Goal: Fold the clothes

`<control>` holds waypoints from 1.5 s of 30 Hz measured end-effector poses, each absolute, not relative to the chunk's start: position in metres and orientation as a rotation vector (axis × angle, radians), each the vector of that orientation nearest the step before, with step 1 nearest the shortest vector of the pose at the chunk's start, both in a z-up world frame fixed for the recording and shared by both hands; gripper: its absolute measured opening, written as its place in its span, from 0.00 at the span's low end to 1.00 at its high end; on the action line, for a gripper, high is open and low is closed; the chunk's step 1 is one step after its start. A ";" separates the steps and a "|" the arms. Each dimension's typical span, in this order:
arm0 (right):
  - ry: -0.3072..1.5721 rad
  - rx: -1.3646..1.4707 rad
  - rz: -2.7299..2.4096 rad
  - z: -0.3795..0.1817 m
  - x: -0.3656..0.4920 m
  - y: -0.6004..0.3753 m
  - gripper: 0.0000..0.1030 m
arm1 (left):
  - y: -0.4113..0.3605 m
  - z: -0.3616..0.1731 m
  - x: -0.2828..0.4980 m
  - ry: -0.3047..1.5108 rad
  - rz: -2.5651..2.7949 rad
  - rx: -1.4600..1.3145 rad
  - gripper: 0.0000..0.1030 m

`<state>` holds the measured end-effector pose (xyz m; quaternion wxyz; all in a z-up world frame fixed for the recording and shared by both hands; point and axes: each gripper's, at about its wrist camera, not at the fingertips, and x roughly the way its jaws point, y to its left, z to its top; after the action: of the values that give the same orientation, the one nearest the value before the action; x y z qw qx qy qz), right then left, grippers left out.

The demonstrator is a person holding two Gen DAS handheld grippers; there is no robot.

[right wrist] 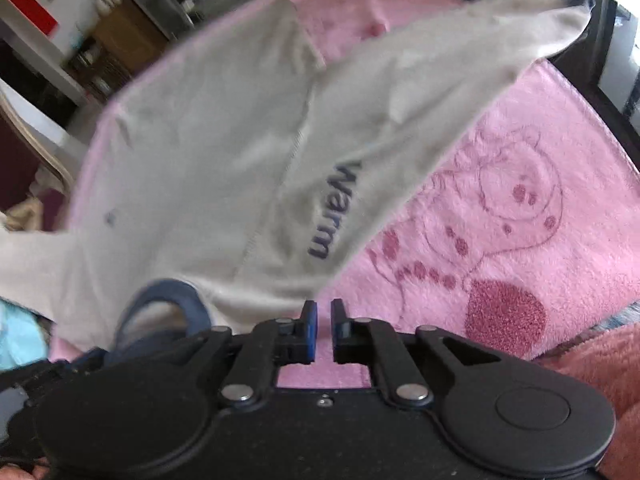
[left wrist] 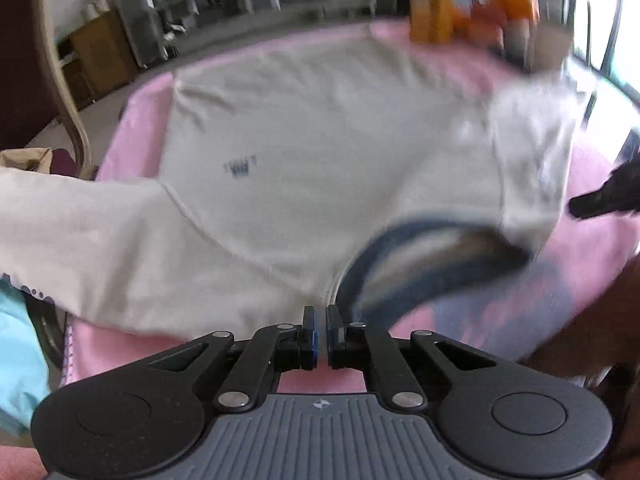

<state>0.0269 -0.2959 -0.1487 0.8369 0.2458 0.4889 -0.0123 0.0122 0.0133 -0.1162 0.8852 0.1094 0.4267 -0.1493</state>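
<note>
left claw (left wrist: 320, 320) nearly together, empty | right claw (right wrist: 323, 316) same | cream sweatshirt (left wrist: 320, 152) on pink blanket (right wrist: 520, 200) | shelving behind

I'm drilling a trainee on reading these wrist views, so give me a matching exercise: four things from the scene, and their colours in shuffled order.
Things:
1. sweatshirt
2. blanket
3. collar
4. box

Colours:
A. pink
B. red
C. off-white
D. dark blue

Pairs: 1-C, 2-A, 3-D, 4-B
</note>
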 end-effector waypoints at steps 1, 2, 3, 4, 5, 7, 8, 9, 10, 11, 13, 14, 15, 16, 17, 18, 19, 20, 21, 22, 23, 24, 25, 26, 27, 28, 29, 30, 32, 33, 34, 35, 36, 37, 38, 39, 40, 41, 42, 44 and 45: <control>0.968 0.516 -0.030 -0.144 0.029 -0.297 0.09 | 0.016 -0.111 0.014 0.855 -0.308 0.191 0.06; 0.905 0.508 -0.034 -0.139 0.032 -0.297 0.09 | 0.016 -0.107 0.020 0.822 -0.290 0.178 0.06; 0.860 0.493 -0.037 -0.134 0.040 -0.297 0.09 | 0.014 -0.106 0.026 0.795 -0.271 0.177 0.07; 0.842 0.495 -0.036 -0.133 0.049 -0.297 0.09 | 0.012 -0.108 0.034 0.778 -0.243 0.185 0.08; 0.842 0.502 -0.036 -0.136 0.060 -0.297 0.09 | 0.009 -0.112 0.043 0.781 -0.217 0.189 0.08; 0.845 0.512 -0.037 -0.141 0.081 -0.299 0.09 | 0.008 -0.123 0.056 0.826 -0.200 0.177 0.08; 0.857 0.506 -0.043 -0.146 0.087 -0.300 0.09 | 0.008 -0.128 0.060 0.851 -0.199 0.187 0.08; 0.873 0.502 -0.044 -0.152 0.091 -0.300 0.09 | 0.007 -0.134 0.063 0.877 -0.200 0.198 0.08; 0.891 0.493 -0.050 -0.158 0.093 -0.299 0.09 | 0.005 -0.138 0.062 0.899 -0.203 0.219 0.07; 0.913 0.471 -0.071 -0.160 0.089 -0.300 0.06 | 0.003 -0.140 0.057 0.907 -0.210 0.248 0.07; 0.958 0.430 -0.109 -0.164 0.081 -0.301 0.00 | -0.004 -0.141 0.046 0.916 -0.228 0.320 0.06; 0.983 0.423 -0.113 -0.162 0.077 -0.301 0.00 | -0.006 -0.139 0.040 0.921 -0.242 0.353 0.02; 1.005 0.416 -0.117 -0.160 0.072 -0.301 0.00 | -0.008 -0.138 0.034 0.927 -0.259 0.374 0.00; 1.021 0.405 -0.123 -0.160 0.066 -0.300 0.00 | -0.009 -0.138 0.028 0.932 -0.272 0.398 0.00; 1.039 0.396 -0.131 -0.159 0.059 -0.299 0.00 | -0.010 -0.138 0.022 0.938 -0.285 0.421 0.00; 1.060 0.392 -0.141 -0.159 0.054 -0.298 0.00 | -0.011 -0.138 0.016 0.943 -0.298 0.445 0.00; 1.078 0.392 -0.151 -0.158 0.048 -0.298 0.00 | -0.008 -0.136 0.012 0.939 -0.299 0.439 0.00; 1.087 0.405 -0.159 -0.158 0.041 -0.299 0.03 | -0.005 -0.134 0.008 0.935 -0.299 0.431 0.00; 1.082 0.432 -0.156 -0.157 0.035 -0.301 0.08 | 0.002 -0.130 0.007 0.930 -0.300 0.385 0.00; 1.062 0.473 -0.138 -0.154 0.027 -0.304 0.08 | 0.010 -0.123 0.006 0.904 -0.289 0.321 0.06; 1.033 0.513 -0.113 -0.151 0.020 -0.306 0.08 | 0.019 -0.115 0.004 0.875 -0.276 0.256 0.09; 0.983 0.545 -0.070 -0.143 0.014 -0.306 0.08 | 0.020 -0.114 0.005 0.866 -0.274 0.237 0.09; 0.926 0.564 -0.016 -0.136 0.009 -0.304 0.08 | 0.020 -0.113 0.007 0.859 -0.272 0.223 0.09; 0.880 0.572 0.045 -0.129 0.006 -0.299 0.08 | 0.020 -0.113 0.008 0.853 -0.270 0.208 0.09; 0.863 0.574 0.105 -0.127 0.008 -0.291 0.08 | 0.019 -0.112 0.010 0.846 -0.268 0.194 0.09; 0.876 0.570 0.151 -0.129 0.012 -0.280 0.08 | 0.019 -0.112 0.011 0.839 -0.266 0.180 0.09; 0.889 0.566 0.198 -0.132 0.017 -0.270 0.08 | 0.019 -0.111 0.013 0.832 -0.265 0.165 0.09; 0.907 0.558 0.235 -0.135 0.022 -0.260 0.08 | 0.019 -0.110 0.014 0.826 -0.263 0.151 0.10; 1.005 0.499 0.221 -0.150 0.035 -0.242 0.08 | 0.010 -0.125 0.020 0.914 -0.287 0.208 0.10; 1.062 0.466 0.201 -0.159 0.040 -0.236 0.09 | 0.009 -0.124 0.018 0.930 -0.310 0.214 0.09; 1.110 0.453 0.183 -0.166 0.043 -0.235 0.08 | 0.008 -0.123 0.016 0.943 -0.333 0.218 0.08; 1.133 0.471 0.187 -0.167 0.041 -0.237 0.09 | 0.008 -0.122 0.015 0.955 -0.356 0.222 0.05; 1.164 0.501 0.199 -0.164 0.041 -0.242 0.12 | 0.007 -0.121 0.013 0.968 -0.380 0.226 0.06; 1.191 0.537 0.217 -0.160 0.039 -0.247 0.15 | 0.006 -0.115 0.013 0.951 -0.376 0.216 0.12; 1.190 0.588 0.242 -0.153 0.037 -0.256 0.16 | 0.006 -0.108 0.014 0.930 -0.369 0.205 0.16; 1.132 0.626 0.244 -0.139 0.033 -0.268 0.16 | 0.005 -0.101 0.015 0.910 -0.362 0.194 0.16; 1.073 0.663 0.245 -0.126 0.030 -0.279 0.16 | 0.004 -0.095 0.016 0.889 -0.356 0.183 0.16; 1.014 0.700 0.247 -0.113 0.027 -0.291 0.18 | 0.004 -0.088 0.016 0.869 -0.349 0.172 0.16; 0.950 0.729 0.240 -0.099 0.024 -0.304 0.23 | 0.003 -0.081 0.017 0.848 -0.342 0.161 0.16; 0.800 0.743 0.186 -0.067 0.021 -0.333 0.28 | 0.001 -0.067 0.019 0.807 -0.329 0.139 0.16; 0.730 0.745 0.154 -0.052 0.021 -0.348 0.30 | 0.001 -0.060 0.019 0.787 -0.322 0.128 0.17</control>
<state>0.0206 -0.3480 -0.0520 0.8642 0.3556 0.3484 0.0734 0.0195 0.0008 -0.0602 0.9090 0.0621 0.3815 -0.1561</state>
